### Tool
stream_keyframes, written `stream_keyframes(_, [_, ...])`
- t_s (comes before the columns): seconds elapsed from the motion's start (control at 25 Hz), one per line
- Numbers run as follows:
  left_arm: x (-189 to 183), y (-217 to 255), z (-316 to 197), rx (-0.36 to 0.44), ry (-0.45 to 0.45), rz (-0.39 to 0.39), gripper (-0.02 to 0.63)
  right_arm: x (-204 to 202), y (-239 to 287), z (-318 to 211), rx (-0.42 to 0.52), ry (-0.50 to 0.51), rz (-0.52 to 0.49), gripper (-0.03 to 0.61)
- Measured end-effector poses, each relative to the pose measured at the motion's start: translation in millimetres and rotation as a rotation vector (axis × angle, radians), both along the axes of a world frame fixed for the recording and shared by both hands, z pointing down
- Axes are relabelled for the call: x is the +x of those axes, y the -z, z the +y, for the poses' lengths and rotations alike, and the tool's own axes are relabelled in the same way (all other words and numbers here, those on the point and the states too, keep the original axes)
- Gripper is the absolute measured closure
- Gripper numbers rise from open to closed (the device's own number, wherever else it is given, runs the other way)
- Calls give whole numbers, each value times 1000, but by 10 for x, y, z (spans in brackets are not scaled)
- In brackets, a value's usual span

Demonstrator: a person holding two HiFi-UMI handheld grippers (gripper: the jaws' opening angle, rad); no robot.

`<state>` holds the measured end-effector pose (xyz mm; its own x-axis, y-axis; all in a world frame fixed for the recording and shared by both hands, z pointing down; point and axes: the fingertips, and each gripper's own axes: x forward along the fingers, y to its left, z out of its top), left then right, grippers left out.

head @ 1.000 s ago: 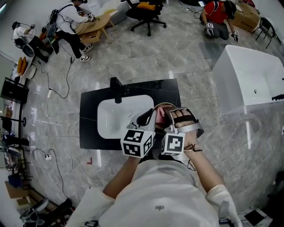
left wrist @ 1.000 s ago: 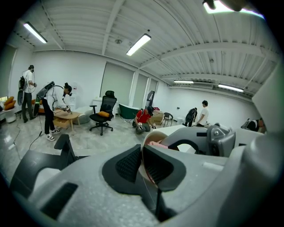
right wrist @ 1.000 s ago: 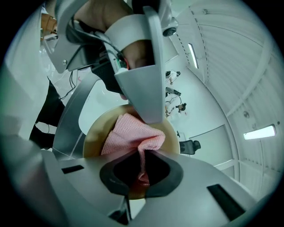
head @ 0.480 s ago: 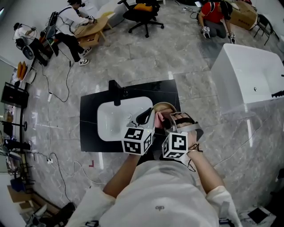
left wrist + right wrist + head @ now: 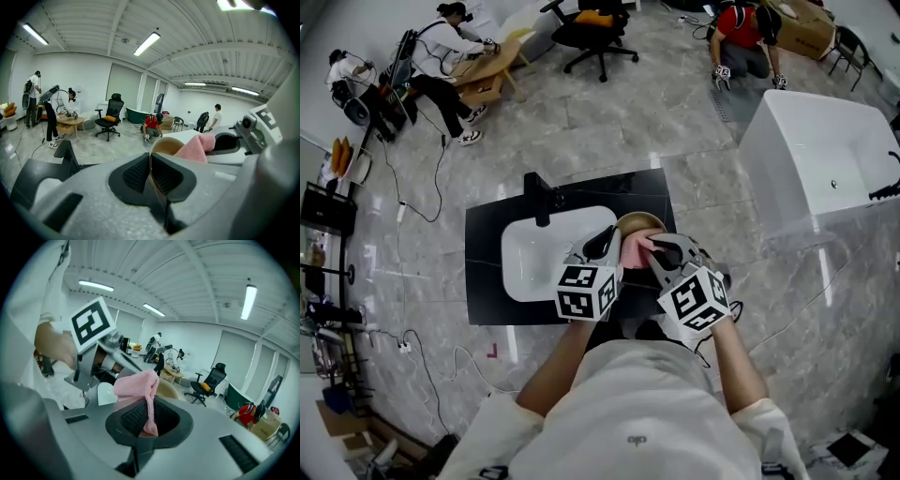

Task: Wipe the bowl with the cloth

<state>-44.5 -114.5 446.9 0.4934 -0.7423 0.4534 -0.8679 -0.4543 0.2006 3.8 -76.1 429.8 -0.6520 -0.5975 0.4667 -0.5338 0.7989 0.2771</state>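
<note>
Now left gripper (image 5: 151, 174) jaws pinch the tan bowl (image 5: 165, 145) rim; right gripper (image 5: 142, 420) jaws clamp the pink cloth (image 5: 137, 382) at bowl's 3 o'clock. Wiping step, probably; next sweep cloth round the inside.

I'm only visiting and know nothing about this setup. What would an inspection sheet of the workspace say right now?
Surface: black counter with white sink.
Job's things: bowl held over the counter; pink cloth at its opening.
Clutter: nothing seen.
Grippers: left gripper shut on bowl rim; right gripper shut on cloth.
Cables: cords loose on the floor.
Surroundings: people, chair, white tub.
</note>
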Motion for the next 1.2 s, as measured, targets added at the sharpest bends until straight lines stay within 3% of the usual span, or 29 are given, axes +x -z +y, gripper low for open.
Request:
stream_keyframes(0.2, [7, -18, -15, -2, -2, -8, 589, 268, 337, -195, -43, -175, -351, 563])
stream_keyframes(0.28, [-8, -27, -25, -4, -3, -13, 589, 447, 427, -289, -28, -253, -430, 561])
stream_keyframes(0.6, [-64, -198, -91, -36, 9, -20, 589, 933, 317, -401, -72, -403, -508, 563])
stream_keyframes(1.2, [-44, -934, -242, -190, 43, 4, 589, 1416, -70, -291, -154, -521, -460, 563])
